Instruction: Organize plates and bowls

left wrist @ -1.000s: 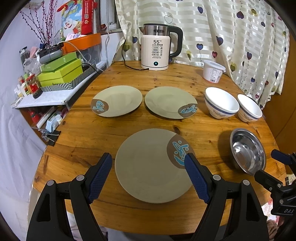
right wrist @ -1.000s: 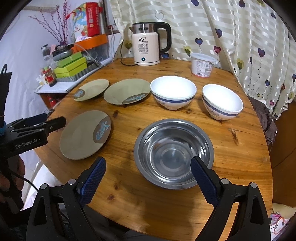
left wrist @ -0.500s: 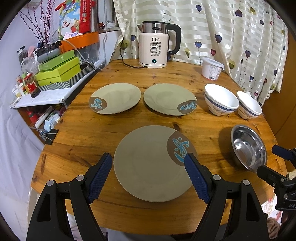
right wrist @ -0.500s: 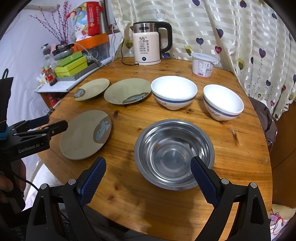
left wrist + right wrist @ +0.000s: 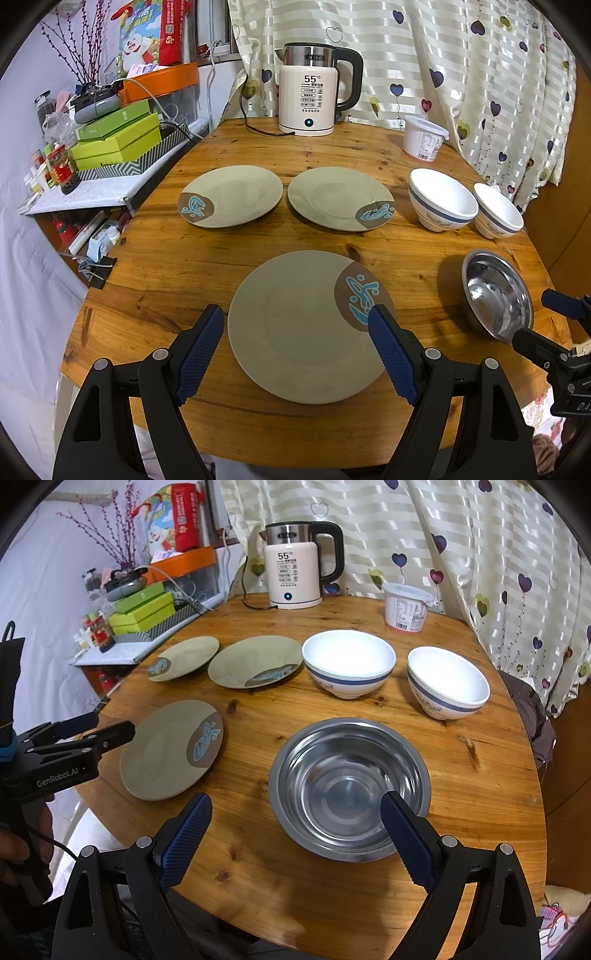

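Observation:
Three beige plates with blue fish marks lie on the round wooden table (image 5: 177,266): a near plate (image 5: 295,328), a far left plate (image 5: 232,194) and a far middle plate (image 5: 338,197). Two white bowls (image 5: 441,199) (image 5: 496,210) and a steel bowl (image 5: 349,786) stand to the right. My left gripper (image 5: 295,347) is open, its jaws on either side of the near plate, above it. My right gripper (image 5: 295,838) is open over the near rim of the steel bowl. Both grippers are empty.
An electric kettle (image 5: 312,96) with its cord and a lidded white tub (image 5: 423,138) stand at the table's back. A side shelf with green boxes (image 5: 114,144) and small jars lies to the left. A heart-patterned curtain (image 5: 461,74) hangs behind.
Both grippers have shifted only slightly; the left view has drifted a little, the plates sitting slightly higher in frame. Nothing on the table has moved. Both grippers stay open.

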Action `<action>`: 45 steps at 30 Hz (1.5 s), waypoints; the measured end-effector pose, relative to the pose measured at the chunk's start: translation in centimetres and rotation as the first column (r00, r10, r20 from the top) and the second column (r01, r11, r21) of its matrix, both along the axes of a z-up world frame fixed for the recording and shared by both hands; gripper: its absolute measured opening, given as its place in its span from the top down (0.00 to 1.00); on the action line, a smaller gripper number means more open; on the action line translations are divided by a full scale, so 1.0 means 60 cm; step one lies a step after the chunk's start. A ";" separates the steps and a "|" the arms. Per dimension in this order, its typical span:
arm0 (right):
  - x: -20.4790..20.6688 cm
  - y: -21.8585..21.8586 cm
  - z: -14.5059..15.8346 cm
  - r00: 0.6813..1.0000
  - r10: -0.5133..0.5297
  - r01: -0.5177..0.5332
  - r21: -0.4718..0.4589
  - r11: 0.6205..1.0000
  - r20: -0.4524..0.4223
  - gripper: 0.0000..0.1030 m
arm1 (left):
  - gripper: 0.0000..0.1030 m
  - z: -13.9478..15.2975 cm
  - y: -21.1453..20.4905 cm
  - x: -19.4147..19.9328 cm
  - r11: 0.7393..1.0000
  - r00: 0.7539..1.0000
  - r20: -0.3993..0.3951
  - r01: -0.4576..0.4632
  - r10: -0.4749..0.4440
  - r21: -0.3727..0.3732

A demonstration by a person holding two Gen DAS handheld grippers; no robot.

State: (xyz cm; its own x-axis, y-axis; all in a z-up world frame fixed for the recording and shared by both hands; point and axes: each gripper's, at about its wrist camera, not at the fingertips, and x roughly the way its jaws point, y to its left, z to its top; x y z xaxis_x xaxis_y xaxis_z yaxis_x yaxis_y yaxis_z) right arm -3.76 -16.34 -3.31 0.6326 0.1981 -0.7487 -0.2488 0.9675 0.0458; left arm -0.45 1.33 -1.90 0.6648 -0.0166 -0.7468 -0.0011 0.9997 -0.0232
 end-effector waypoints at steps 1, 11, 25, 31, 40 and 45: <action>0.000 0.000 0.000 1.000 -0.001 0.001 -0.001 1.000 0.000 0.10 | 0.22 0.000 -0.001 0.000 1.000 1.000 0.000 0.000 0.000 0.005; 0.005 -0.003 -0.003 1.000 -0.012 0.012 0.001 1.000 -0.008 0.10 | 0.22 -0.002 0.003 0.000 1.000 1.000 0.005 -0.001 0.001 -0.003; 0.007 -0.004 -0.001 1.000 -0.029 0.029 0.003 1.000 -0.012 0.10 | 0.22 -0.002 0.007 0.001 0.999 1.000 0.005 0.016 -0.016 -0.035; 0.010 -0.007 -0.001 0.999 -0.033 0.033 0.006 0.999 -0.017 0.13 | 0.22 -0.004 0.009 0.001 0.999 1.000 0.004 0.020 -0.020 -0.050; 0.016 -0.009 -0.003 0.999 -0.041 0.041 0.018 0.999 -0.033 0.21 | 0.22 -0.008 0.013 0.003 0.996 1.000 -0.006 0.028 -0.029 -0.089; 0.017 -0.010 -0.003 0.999 -0.040 0.041 0.018 0.999 -0.033 0.21 | 0.22 -0.008 0.012 0.006 0.996 1.000 -0.007 0.028 -0.028 -0.083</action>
